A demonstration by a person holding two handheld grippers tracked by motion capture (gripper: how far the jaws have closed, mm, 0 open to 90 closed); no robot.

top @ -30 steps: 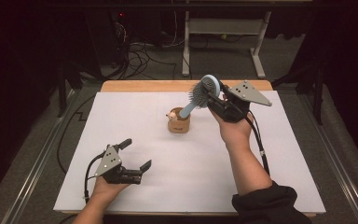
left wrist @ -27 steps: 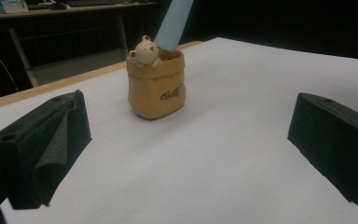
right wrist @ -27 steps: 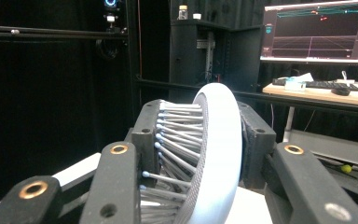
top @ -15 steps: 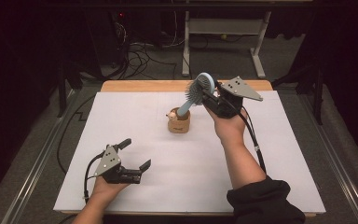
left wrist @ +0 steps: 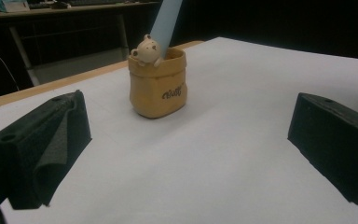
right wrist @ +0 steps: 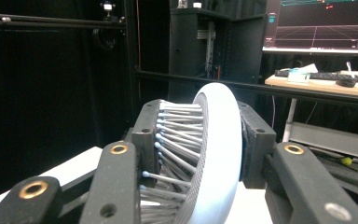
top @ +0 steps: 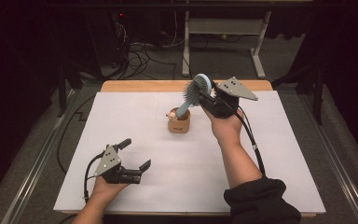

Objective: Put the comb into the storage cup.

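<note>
Dark room with a grey floor [top: 307, 140] around the white tabletop [top: 284, 158]. My right gripper [top: 207, 99] jaws clamp the blue hairbrush [top: 196, 88] head, handle inside the bear cup [top: 179, 122] mid-tabletop. My left gripper [top: 135, 154], nearer than the cup, jaws spread, holding nothing.

Bare table [top: 270, 154] all round cup [top: 179, 123]; hairbrush [top: 196, 88] blocks top.

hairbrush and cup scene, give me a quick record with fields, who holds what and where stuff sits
hairbrush: light blue, head clamped in the right gripper, handle tip down in the cup, leaning
cup: tan, bear figure on its rim, upright on the white table cover
right gripper: jaws shut on the brush head, bristles against one jaw
left gripper: jaws open, nothing between them, low at the near left, apart from the cup
</note>
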